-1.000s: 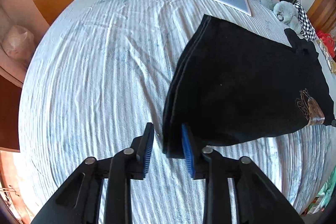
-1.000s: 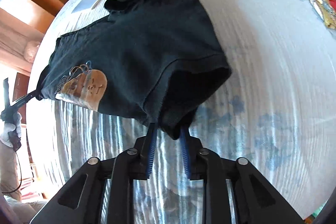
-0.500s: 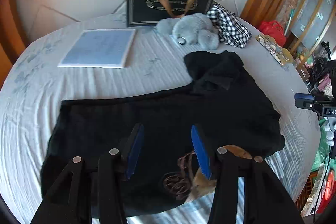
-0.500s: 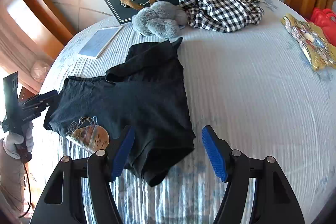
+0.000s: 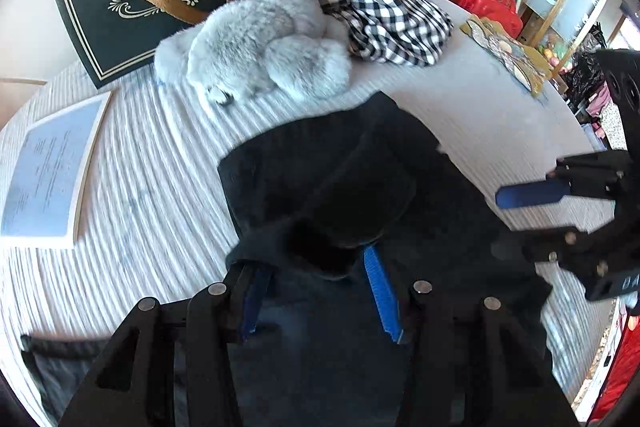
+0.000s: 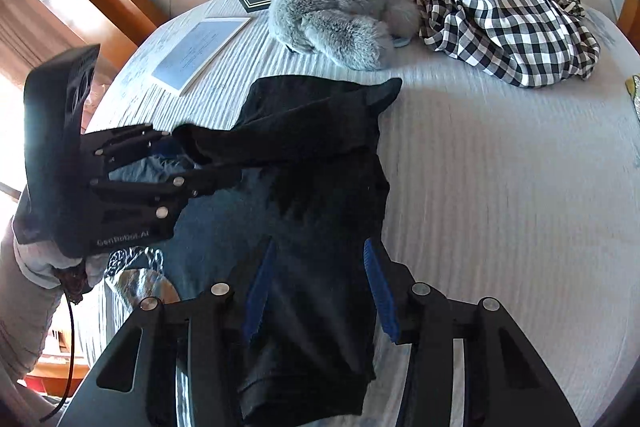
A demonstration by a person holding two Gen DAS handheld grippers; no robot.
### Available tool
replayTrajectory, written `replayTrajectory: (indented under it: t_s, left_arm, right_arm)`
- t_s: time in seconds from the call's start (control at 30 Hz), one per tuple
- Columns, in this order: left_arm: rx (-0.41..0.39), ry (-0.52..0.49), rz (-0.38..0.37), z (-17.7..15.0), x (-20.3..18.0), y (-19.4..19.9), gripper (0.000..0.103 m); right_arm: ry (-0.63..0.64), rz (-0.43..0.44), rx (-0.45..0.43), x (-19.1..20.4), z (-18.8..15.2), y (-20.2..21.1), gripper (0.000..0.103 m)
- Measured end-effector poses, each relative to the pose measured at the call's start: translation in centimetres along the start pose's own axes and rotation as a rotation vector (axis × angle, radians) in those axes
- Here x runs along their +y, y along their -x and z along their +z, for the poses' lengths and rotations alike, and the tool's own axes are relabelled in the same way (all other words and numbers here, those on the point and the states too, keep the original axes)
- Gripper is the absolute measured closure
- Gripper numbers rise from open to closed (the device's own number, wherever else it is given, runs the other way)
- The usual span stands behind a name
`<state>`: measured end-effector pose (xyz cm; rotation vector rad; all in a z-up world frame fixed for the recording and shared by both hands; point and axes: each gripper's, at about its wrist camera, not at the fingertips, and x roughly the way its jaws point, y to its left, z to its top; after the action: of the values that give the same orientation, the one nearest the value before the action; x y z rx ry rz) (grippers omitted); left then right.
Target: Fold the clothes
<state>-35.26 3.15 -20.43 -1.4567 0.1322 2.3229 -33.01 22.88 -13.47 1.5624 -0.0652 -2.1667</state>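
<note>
Black T-shirt lay on striped bedsheet, just below grey plush toy. Left gripper straddled raised sleeve fold; grip could not be judged. Right gripper closing, shirt side between pads, not pressed. Checked garment lay right of toy.

A black T-shirt lies partly folded and rumpled on the striped bedsheet.
</note>
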Motion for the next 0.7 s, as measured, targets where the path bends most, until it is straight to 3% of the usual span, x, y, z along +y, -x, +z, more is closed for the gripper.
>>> replayTrajectory:
  t_s: [0.07,0.2,0.33,0.37,0.43,0.57,0.6,0.63,0.7]
  left_arm:
    - [-0.024,0.033,0.043,1.8,1.8,-0.6,0.055]
    - [-0.066,0.127,0.041,3.9,5.5,0.1,0.055]
    - [-0.038,0.100,0.013,3.6,6.6,0.4,0.047]
    - [-0.026,0.091,0.018,3.3,6.5,0.2,0.047]
    - [-0.007,0.081,0.030,2.6,6.5,-0.3,0.047]
    - [0.035,0.111,0.038,1.8,6.9,-2.0,0.044]
    - [0.031,0.109,0.040,1.7,6.8,-2.1,0.043]
    - [0.024,0.100,0.043,1.8,6.6,-2.0,0.043]
    - [0.017,0.081,0.033,2.1,6.2,-1.8,0.043]
  right_arm:
    - [-0.010,-0.022,-0.014,-0.7,1.3,-0.5,0.057]
    - [-0.035,-0.036,-0.067,-2.0,3.8,-0.5,0.057]
    - [-0.025,-0.011,-0.043,-2.5,6.0,-2.0,0.057]
    - [-0.028,-0.007,-0.038,-2.6,6.3,-2.4,0.055]
    - [-0.039,-0.003,-0.033,-2.9,7.0,-3.2,0.030]
    - [-0.074,0.014,-0.050,-3.8,8.4,-4.6,0.028]
    - [-0.076,0.031,-0.043,-3.8,8.6,-5.1,0.036]
    - [-0.075,0.051,-0.031,-3.7,8.9,-5.6,0.053]
    - [-0.069,0.067,-0.032,-3.6,9.2,-6.3,0.067]
